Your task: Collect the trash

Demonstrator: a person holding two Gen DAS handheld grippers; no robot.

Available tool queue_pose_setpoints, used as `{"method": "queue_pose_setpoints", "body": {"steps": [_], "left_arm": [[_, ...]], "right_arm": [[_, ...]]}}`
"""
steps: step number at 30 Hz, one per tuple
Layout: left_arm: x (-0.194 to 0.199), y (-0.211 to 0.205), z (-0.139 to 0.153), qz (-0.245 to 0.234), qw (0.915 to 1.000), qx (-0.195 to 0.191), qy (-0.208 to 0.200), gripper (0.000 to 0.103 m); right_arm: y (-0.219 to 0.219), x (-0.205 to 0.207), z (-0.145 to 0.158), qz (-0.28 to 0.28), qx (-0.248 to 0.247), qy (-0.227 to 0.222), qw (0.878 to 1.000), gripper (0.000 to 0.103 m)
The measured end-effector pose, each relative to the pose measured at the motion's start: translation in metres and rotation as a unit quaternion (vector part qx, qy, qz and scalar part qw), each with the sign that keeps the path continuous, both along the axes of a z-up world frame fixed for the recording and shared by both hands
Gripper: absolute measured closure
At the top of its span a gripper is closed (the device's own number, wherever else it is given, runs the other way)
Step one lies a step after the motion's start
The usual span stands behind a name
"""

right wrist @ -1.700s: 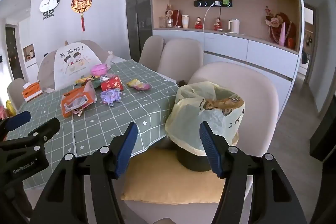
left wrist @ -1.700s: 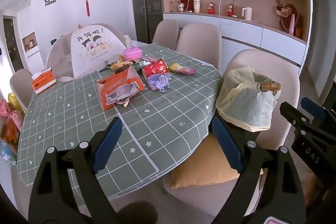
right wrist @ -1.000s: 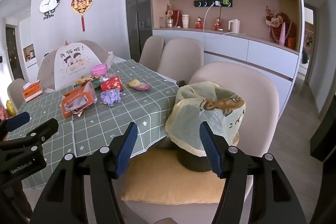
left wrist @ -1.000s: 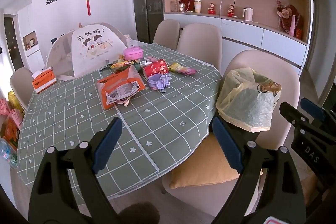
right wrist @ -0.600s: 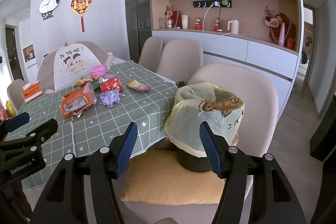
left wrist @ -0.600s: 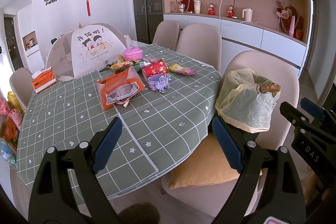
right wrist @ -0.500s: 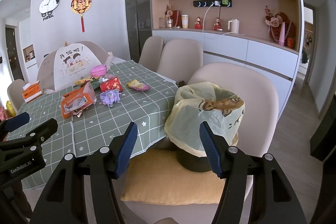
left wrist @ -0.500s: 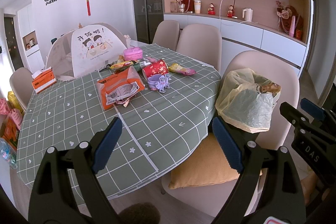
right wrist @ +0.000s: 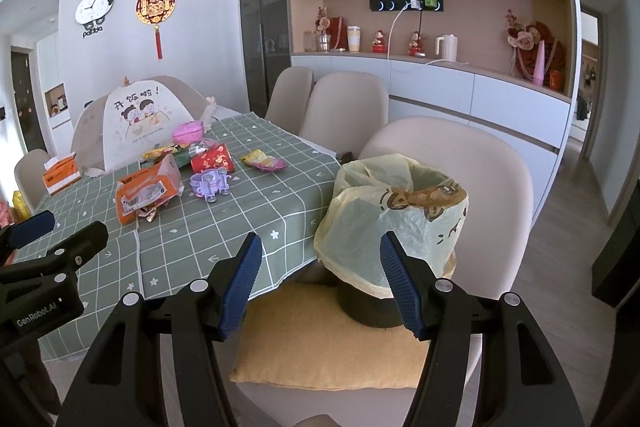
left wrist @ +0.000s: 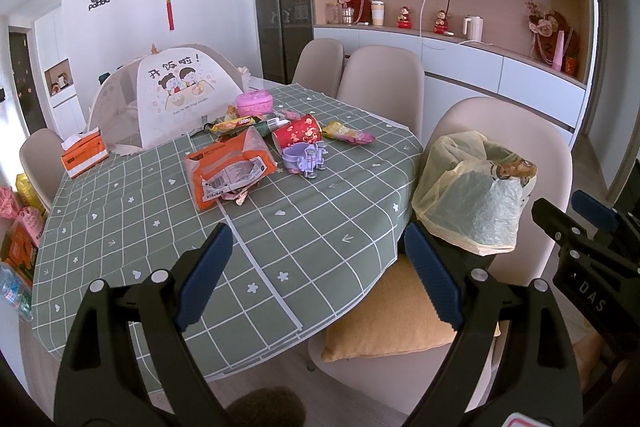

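Trash lies in a cluster on the green checked table (left wrist: 304,227): an orange torn packet (left wrist: 228,167), a red cup on its side (left wrist: 298,137), a yellow-pink wrapper (left wrist: 348,133) and a yellow snack wrapper (left wrist: 234,123). A bin with a yellow bag (left wrist: 474,199) stands on the chair at the right; it also shows in the right wrist view (right wrist: 396,223). My left gripper (left wrist: 318,275) is open and empty above the table's near edge. My right gripper (right wrist: 320,283) is open and empty, just before the bin.
A purple toy (left wrist: 304,159), a pink box (left wrist: 254,103), a food cover (left wrist: 172,99) and an orange tissue box (left wrist: 84,157) are on the table. Beige chairs (left wrist: 380,83) ring it. A yellow cushion (right wrist: 332,343) lies under the bin. Shelves line the right wall.
Almost nothing has moved. Both grippers stay open and hold their place; the views shift only slightly.
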State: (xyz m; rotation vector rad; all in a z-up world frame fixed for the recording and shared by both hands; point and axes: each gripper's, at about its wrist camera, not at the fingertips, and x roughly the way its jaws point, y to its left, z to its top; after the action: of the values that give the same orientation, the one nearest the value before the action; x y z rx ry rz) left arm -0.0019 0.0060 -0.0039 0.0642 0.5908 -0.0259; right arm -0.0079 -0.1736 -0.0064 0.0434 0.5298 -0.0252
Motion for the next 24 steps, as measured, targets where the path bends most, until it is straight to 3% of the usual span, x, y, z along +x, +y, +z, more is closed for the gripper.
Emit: {"method": "queue_pose_setpoints", "body": {"steps": [24], "left_arm": [[0.0007,-0.0014,0.0014,-0.001,1.0,0.0,0.0,0.019]], "right_arm": [[-0.0033,0.0018,-0.0026,-0.002,0.003,0.002,1.0,0.045]]}}
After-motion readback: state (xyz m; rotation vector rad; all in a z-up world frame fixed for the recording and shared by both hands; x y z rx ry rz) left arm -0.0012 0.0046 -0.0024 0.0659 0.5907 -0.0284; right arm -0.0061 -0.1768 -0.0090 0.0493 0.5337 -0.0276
